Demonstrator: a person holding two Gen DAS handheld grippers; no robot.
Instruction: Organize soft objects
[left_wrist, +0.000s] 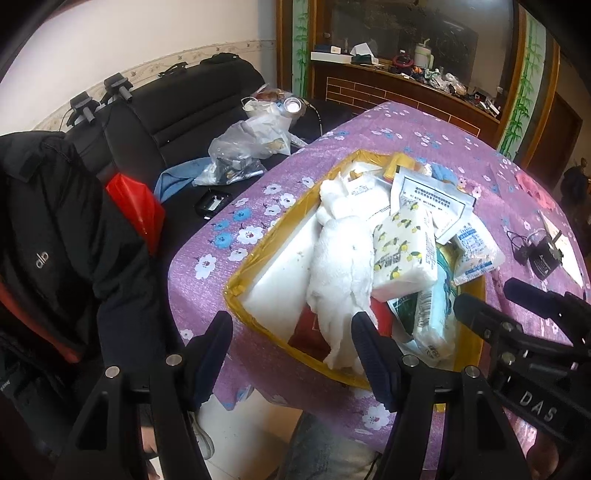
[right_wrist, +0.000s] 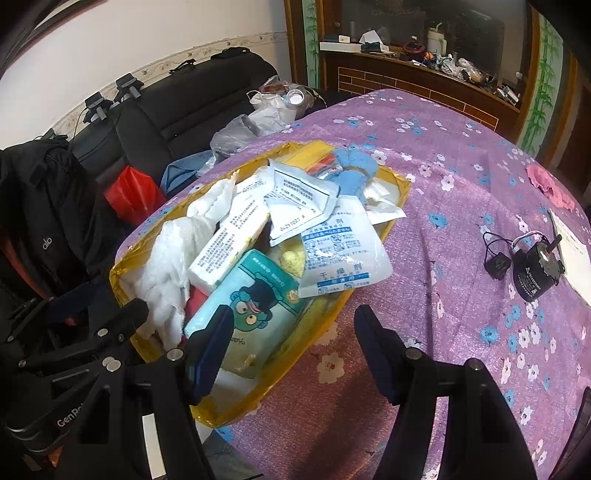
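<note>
Yellow box (right_wrist: 369, 291) at frame centre brims with packets, so with both grippers, left (left_wrist: 291, 350) and right (right_wrist: 291, 347), wide and empty, grab the white towel (left_wrist: 340, 273) first, low and central.

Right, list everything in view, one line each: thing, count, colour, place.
box: one, yellow-taped rim, on the table, heaped full
towel: one, white, left side of box
lemon-print tissue pack: one, white and yellow, middle of box
cartoon tissue pack: one, pale teal, near end of box
desiccant sachet: one, white with blue print, over right rim
soft toy: one, blue, far end of box
tablecloth: one, purple floral, covering table
motor: one, black, on the tablecloth, right of box
jacket: one, black, left
left gripper: fingers open, empty
right gripper: fingers open, empty
</note>
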